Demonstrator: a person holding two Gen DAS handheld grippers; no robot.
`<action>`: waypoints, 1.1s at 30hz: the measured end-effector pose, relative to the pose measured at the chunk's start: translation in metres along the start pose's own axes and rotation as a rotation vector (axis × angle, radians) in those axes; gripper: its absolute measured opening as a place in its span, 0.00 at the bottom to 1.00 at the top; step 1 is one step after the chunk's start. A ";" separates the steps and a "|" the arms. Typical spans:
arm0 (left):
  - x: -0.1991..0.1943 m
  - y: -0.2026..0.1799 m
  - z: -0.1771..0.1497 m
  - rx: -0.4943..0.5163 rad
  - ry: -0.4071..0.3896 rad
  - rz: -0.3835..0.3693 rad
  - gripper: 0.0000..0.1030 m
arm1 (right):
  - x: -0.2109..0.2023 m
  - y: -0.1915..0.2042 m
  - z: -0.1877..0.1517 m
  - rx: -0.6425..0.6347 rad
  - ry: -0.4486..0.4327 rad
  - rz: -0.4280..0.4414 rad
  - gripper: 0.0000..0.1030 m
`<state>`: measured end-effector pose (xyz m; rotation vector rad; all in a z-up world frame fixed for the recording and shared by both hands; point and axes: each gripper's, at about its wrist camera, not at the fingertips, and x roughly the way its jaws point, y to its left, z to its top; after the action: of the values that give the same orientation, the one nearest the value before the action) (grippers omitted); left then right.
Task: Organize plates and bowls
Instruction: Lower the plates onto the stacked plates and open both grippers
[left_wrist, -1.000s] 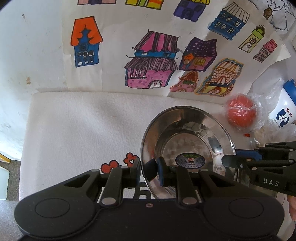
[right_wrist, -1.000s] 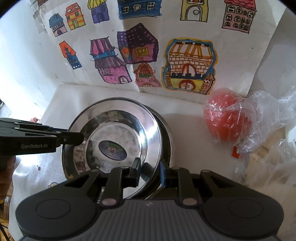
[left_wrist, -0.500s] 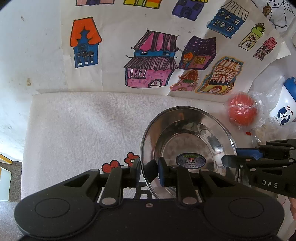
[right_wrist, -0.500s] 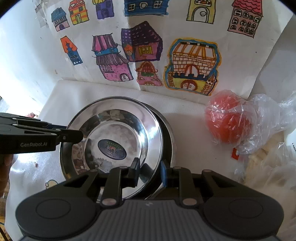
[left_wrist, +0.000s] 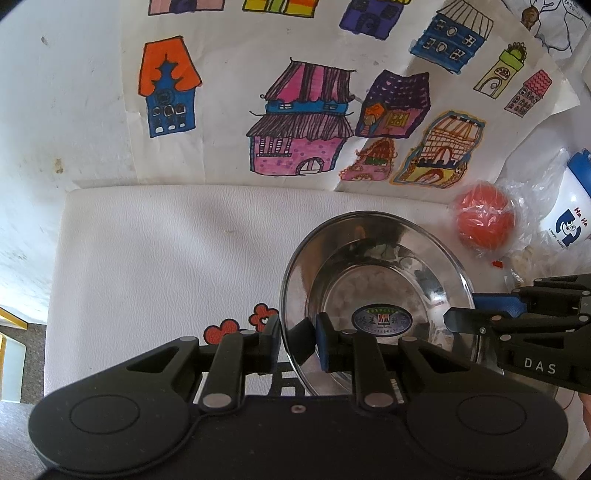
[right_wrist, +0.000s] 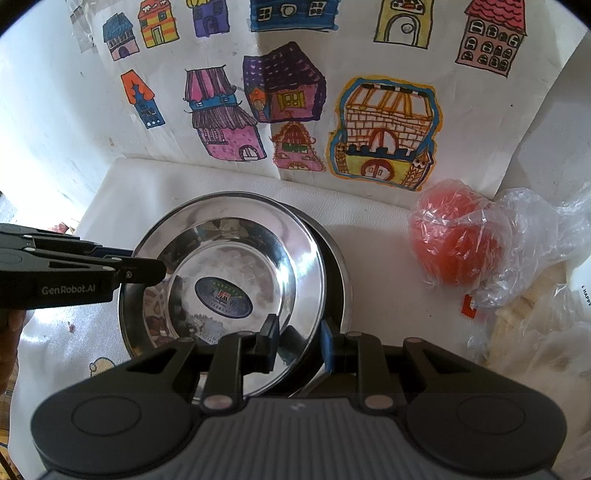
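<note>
Left wrist view: almost no change from the earlier frames; the left gripper (left_wrist: 297, 345) stays clamped on the near-left rim of the steel bowl (left_wrist: 376, 291), one finger outside, the blue-padded one inside. The bowl sits at the same spot on the white mat (left_wrist: 166, 266), label sticker facing up. The right gripper (left_wrist: 476, 314) comes in from the right of the bowl and pinches its right rim, as before. Beyond the bowl, to its right, a red ball (left_wrist: 484, 225) in plastic wrap, and farther right a white cup (left_wrist: 569, 218) with a blue lid. Behind the bowl stands a paper sheet with drawn houses (left_wrist: 303, 122); red flower stickers (left_wrist: 240, 323) lie on the mat just left of the bowl. Right wrist view: the right gripper (right_wrist: 297, 343) has eased apart only a hair since a second ago but still straddles the near-right rim of the bowl (right_wrist: 229, 266), pads on it; whether the bowl has lifted I cannot tell. Under and right of the bowl a second, darker dish (right_wrist: 338, 266) peeks out, nested below. The left gripper (right_wrist: 144, 264) holds the bowl's left rim. Right of the bowl the wrapped ball (right_wrist: 458, 240) with a loose plastic bag (right_wrist: 543, 236) beside it; the house drawings (right_wrist: 384, 133) stand behind. Nothing blocks the bowl except the two grippers.
</note>
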<state>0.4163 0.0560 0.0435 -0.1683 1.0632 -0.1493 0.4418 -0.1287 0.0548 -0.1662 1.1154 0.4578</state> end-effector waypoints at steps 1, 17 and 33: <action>0.000 0.000 0.000 0.003 0.000 0.001 0.21 | 0.000 0.000 0.000 -0.001 0.001 -0.001 0.27; 0.001 -0.002 -0.002 0.018 0.003 0.003 0.23 | -0.001 0.002 -0.002 -0.016 -0.002 0.012 0.37; -0.016 0.003 -0.008 0.013 -0.044 -0.004 0.50 | -0.034 -0.003 -0.012 0.000 -0.081 0.020 0.62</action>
<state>0.4020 0.0620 0.0530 -0.1618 1.0175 -0.1557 0.4211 -0.1450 0.0791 -0.1356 1.0380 0.4789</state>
